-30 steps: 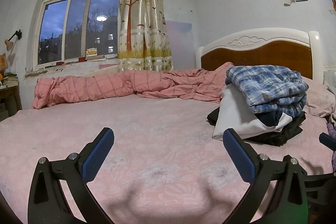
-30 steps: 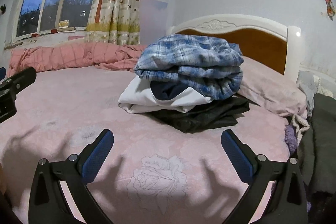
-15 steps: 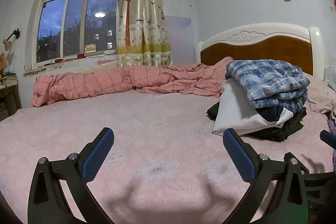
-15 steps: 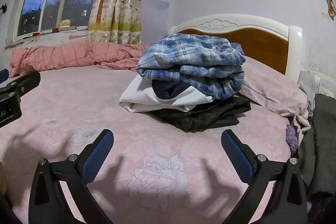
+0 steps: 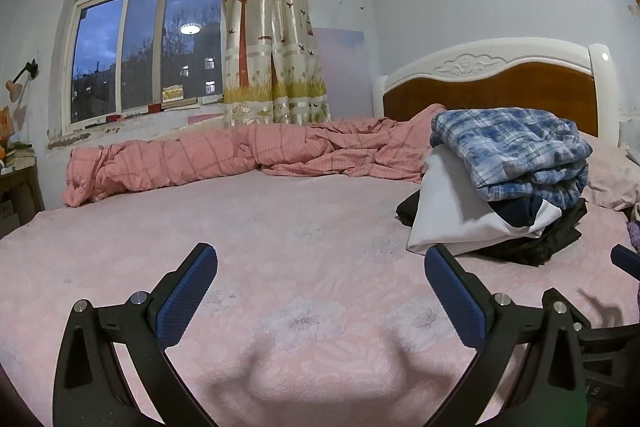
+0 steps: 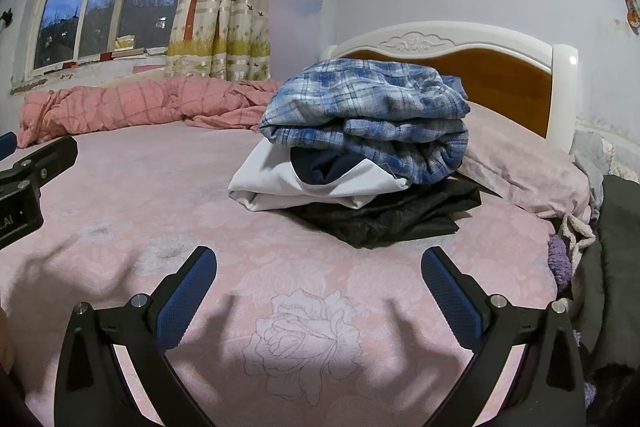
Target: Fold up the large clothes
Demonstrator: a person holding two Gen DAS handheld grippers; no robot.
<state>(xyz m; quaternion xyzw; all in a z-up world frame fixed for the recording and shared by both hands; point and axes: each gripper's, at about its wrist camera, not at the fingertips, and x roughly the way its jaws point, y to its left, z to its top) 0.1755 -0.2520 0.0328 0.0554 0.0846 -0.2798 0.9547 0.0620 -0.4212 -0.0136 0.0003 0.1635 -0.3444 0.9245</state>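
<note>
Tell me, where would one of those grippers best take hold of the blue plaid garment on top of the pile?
Probably at the thick rolled fold of the blue plaid flannel garment, on the edge facing the camera, coming in level from the front. That edge bulges out past the white folded cloth beneath, so the open right gripper could likely close around it without catching the layers below.

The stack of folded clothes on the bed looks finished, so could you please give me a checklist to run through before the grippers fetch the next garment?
1. Left gripper open and empty: ok.
2. Right gripper open and empty: ok.
3. Pink bedsheet in front of both grippers free for spreading a garment: ok.
4. Folded stack settled, blue plaid garment on top, white garment and black garment beneath: ok.
5. Next garment located: cannot tell; dark clothes lie at the right edge, mostly out of view.
6. Grippers apart from each other: ok.
</note>
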